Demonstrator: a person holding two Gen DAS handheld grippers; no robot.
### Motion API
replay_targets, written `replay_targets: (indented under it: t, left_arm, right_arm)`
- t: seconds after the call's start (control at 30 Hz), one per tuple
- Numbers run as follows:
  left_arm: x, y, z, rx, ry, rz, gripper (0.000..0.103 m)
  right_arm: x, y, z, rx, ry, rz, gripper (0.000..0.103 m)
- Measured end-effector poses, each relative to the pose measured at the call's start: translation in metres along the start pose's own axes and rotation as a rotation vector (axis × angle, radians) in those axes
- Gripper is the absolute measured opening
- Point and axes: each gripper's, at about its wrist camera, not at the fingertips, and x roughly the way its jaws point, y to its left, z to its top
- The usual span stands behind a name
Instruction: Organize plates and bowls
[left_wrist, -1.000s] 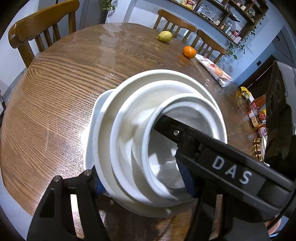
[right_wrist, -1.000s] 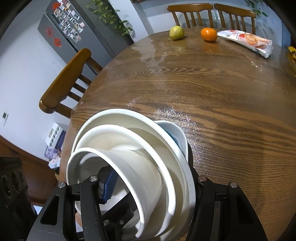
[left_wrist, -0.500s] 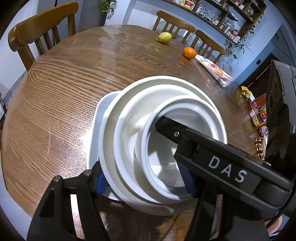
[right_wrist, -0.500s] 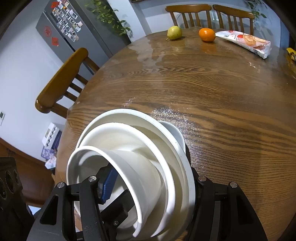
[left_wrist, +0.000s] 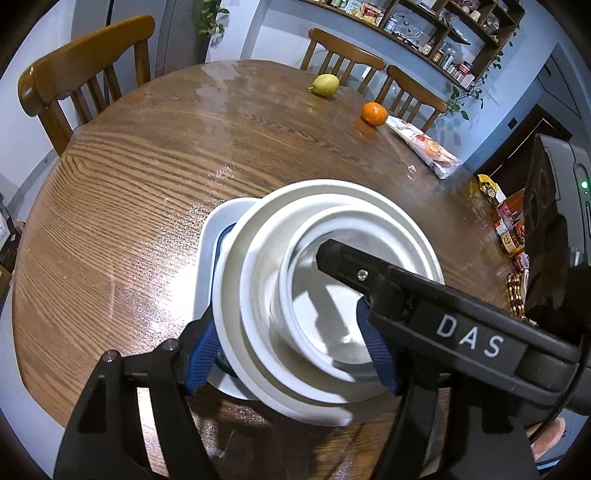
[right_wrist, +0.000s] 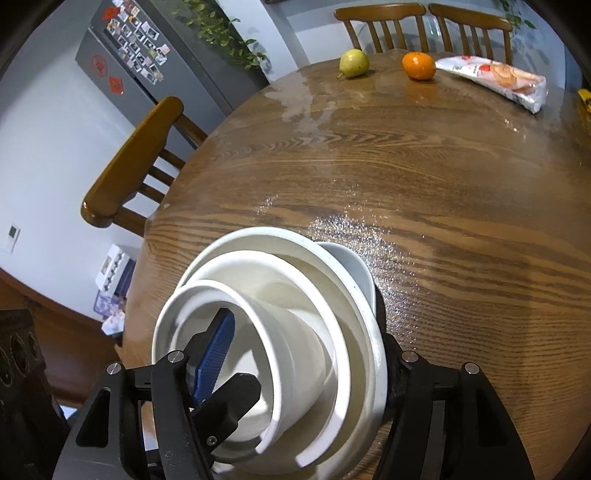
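A wooden chair (left_wrist: 85, 66) is standing well to the left of the stack of bowls (left_wrist: 258, 258), behind the edge of the round wooden surface (left_wrist: 129, 221). The stack, three white bowls nested one inside another, is sitting on a white plate (left_wrist: 208, 258) near the front edge of the surface, and the plate's rim is showing just left of the stack. The left tongs (left_wrist: 291, 306) are straddling the stack's left wall: the outer blue pad is lying just beside the stack, over the plate, while the inner pad is reaching down into the smallest bowl (left_wrist: 325, 332) at the top of the stack. Their jaws are opening and are releasing the stack that lies between them. The right tongs (right_wrist: 303, 306) are straddling the stack's right wall, with one finger lying inside the smallest bowl and the other passing outside the stack. These jaws are opening too, and the inner blue pad is standing clear of the bowl wall. A pear (left_wrist: 325, 84), an orange (left_wrist: 373, 113) and a snack packet (left_wrist: 428, 147) are lying well beyond the stack, at the far side of the surface.
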Motion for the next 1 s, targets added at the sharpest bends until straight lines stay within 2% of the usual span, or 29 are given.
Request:
replay_targets:
  t: [0.17,0.23,0.3,0.4,0.5,0.6,0.7,0.77,1.0]
  left_arm:
    - [-0.011,-0.003,-0.001,0.027,-0.047,0.023,0.074]
    - [-0.016,-0.002,-0.002,0.036,-0.068,0.02,0.079]
    - [-0.023,-0.001,-0.003,0.045,-0.099,0.028,0.087]
    - [-0.034,-0.002,-0.006,0.064,-0.147,0.038,0.089]
    - [-0.044,-0.005,-0.009,0.087,-0.178,0.042,0.089]
    - [-0.049,-0.006,-0.015,0.112,-0.2,0.064,0.102]
    - [-0.055,-0.007,-0.022,0.134,-0.239,0.078,0.102]
    - [-0.057,-0.006,-0.026,0.143,-0.258,0.089,0.102]
    - [-0.049,0.001,-0.042,0.159,-0.241,0.114,0.102]
  right_arm:
    - [-0.008,0.003,-0.001,-0.019,-0.025,-0.013,0.067]
    - [-0.012,0.003,-0.001,-0.02,-0.041,-0.017,0.069]
    - [-0.02,0.004,-0.002,-0.026,-0.083,-0.063,0.078]
    - [-0.034,0.006,-0.004,-0.045,-0.161,-0.109,0.079]
    - [-0.048,0.006,-0.008,-0.066,-0.201,-0.094,0.079]
    - [-0.063,0.005,-0.014,-0.081,-0.244,-0.067,0.08]
    - [-0.076,0.004,-0.022,-0.095,-0.288,-0.039,0.088]
    - [-0.083,0.004,-0.029,-0.114,-0.315,-0.023,0.088]
    - [-0.097,-0.008,-0.052,-0.178,-0.401,-0.029,0.09]
